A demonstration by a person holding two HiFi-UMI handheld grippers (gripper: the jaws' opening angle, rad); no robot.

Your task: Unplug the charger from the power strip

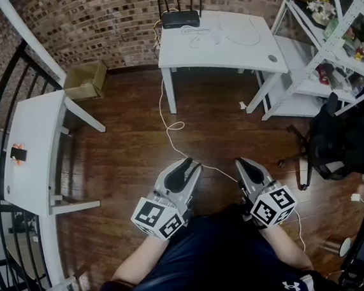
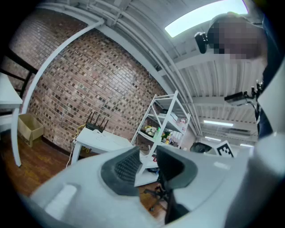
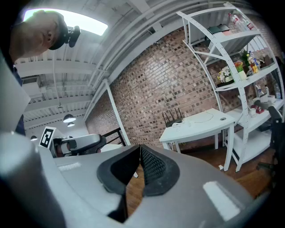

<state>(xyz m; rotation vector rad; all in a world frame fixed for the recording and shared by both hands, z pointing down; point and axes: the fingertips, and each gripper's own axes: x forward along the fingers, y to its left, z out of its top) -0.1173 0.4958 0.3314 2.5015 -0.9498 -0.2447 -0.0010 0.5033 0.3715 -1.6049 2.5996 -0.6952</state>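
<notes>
Wooden floor lies open ahead, a cardboard box at the brick wall, a black chair to my right. A white cable trails off the far tabletop toward me; charger and power strip I cannot make out. My left tongs stand spread, my right tongs pressed together, both empty

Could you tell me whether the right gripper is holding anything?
No, the right gripper is shut, its tips touching with nothing between them.
</notes>
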